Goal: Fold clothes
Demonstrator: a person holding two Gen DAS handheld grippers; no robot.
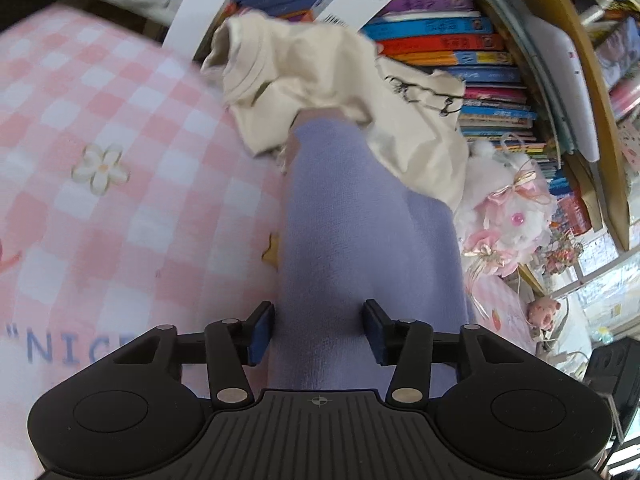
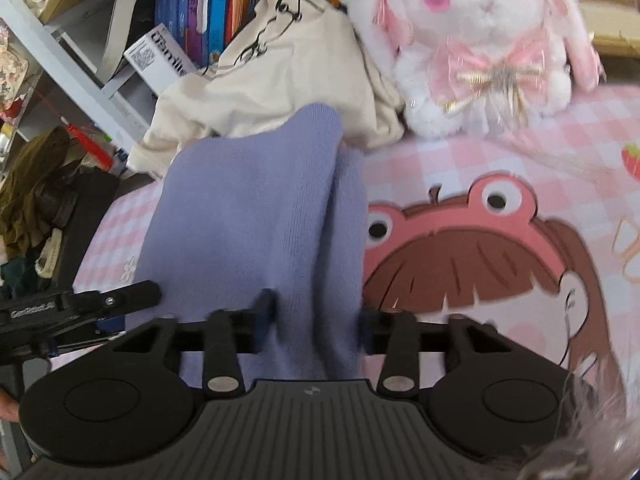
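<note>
Two tongs are pinching one lavender knit garment (image 1: 360, 220). Through my left wrist view, left tongs (image 1: 318, 330) are clamping its bunched edge over the pink checked sheet (image 1: 120, 120). Through my right, right tongs (image 2: 316, 320) are gripping a fold beside the cream garment (image 2: 272, 80).

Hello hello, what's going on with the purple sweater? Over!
Both grippers, left and right, shut on purple sweater. Sweater bunched, unfolded. Cream top and plush bunny crowd the far end.

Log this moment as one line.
task: fold clothes | left gripper: shut on purple knit | right gripper: shut on purple knit | cream garment: behind, unfolded | surface: pink checked sheet
</note>
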